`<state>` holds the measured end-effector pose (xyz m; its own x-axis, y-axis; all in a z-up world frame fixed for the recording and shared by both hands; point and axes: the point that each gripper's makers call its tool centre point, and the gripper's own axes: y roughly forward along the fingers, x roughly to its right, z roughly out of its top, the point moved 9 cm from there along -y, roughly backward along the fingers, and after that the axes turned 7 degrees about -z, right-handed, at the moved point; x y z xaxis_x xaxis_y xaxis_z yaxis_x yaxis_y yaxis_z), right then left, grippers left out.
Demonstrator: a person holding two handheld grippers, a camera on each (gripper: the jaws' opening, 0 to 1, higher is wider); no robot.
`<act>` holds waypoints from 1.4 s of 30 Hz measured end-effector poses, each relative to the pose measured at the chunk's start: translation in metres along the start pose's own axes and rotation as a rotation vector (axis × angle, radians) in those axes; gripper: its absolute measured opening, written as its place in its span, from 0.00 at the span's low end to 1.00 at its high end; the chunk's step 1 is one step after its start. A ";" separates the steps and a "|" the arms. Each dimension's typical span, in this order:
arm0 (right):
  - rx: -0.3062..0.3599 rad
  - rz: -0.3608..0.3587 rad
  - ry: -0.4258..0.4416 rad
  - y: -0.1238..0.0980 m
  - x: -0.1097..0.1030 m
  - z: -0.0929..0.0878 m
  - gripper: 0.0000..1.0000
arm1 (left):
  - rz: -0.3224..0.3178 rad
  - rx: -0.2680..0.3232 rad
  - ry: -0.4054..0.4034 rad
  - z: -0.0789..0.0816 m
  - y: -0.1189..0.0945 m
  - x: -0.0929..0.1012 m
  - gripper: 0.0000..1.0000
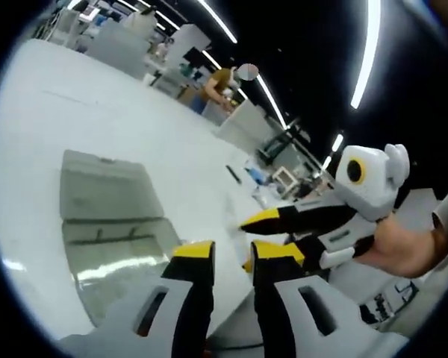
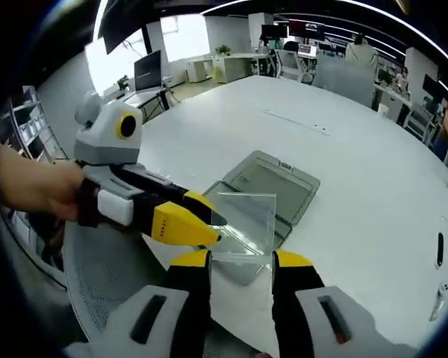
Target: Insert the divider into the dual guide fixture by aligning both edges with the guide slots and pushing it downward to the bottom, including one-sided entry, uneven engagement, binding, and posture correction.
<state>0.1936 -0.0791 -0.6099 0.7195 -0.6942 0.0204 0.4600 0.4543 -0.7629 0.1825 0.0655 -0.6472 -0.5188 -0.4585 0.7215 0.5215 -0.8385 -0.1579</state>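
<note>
We hold the clear square plastic divider (image 2: pixel 243 224) above the grey lidded fixture (image 2: pixel 272 183), left gripper (image 2: pixel 213 220) clamped on its edge, right gripper (image 2: pixel 241 261) jaws apart.

The divider (image 2: pixel 244 222) is clear, glossy plastic, smooth enough to see the fixture (image 2: pixel 272 184) through it. That fixture looks like translucent grey plastic with a soft sheen. The tabletop (image 2: pixel 343 171) is matt white and smooth. The left tool (image 2: pixel 209 224) has glossy yellow-and-black plastic fingers (image 2: pixel 181 225).
</note>
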 end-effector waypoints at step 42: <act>0.040 0.027 0.023 -0.010 -0.005 0.003 0.27 | -0.014 0.103 -0.127 0.006 -0.002 0.007 0.01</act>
<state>0.1870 -0.0785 -0.6008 0.7197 -0.6941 -0.0149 0.4617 0.4945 -0.7364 0.1818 0.0655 -0.6382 -0.4401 -0.4011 0.8034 0.5848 -0.8070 -0.0825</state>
